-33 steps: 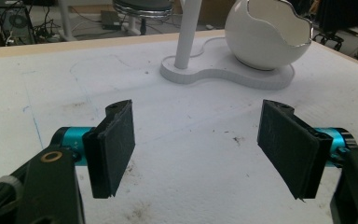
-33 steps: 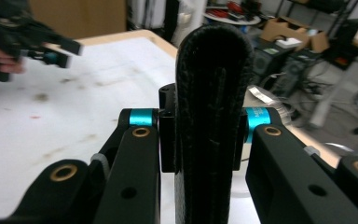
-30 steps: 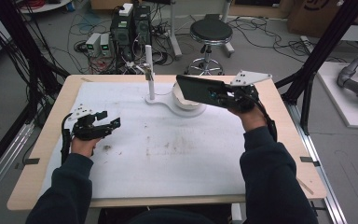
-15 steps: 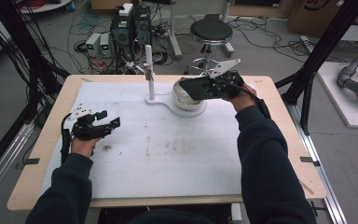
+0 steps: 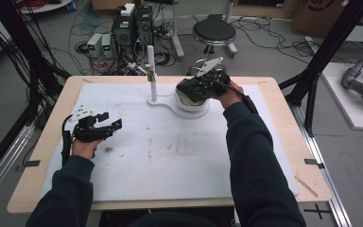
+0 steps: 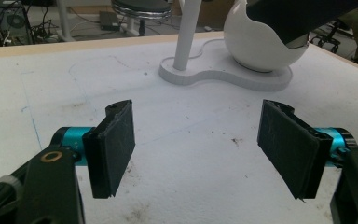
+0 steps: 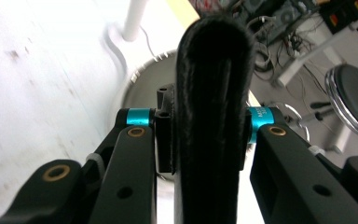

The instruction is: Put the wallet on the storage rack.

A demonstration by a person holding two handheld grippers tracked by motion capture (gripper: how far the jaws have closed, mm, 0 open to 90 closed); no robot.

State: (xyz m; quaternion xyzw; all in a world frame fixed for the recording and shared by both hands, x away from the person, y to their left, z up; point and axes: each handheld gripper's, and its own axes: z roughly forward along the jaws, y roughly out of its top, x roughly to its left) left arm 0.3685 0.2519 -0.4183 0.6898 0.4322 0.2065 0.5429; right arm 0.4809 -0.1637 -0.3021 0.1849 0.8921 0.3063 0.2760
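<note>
Jaws of the right gripper pinch a flat black object edge-on and have just been opening slightly, the object still between them. That object hangs over the white bowl, which sits on a white stand with an upright post at the far side of the surface. Well apart, the left gripper hovers over the white mat, jaws spread wide with nothing between them.
</note>
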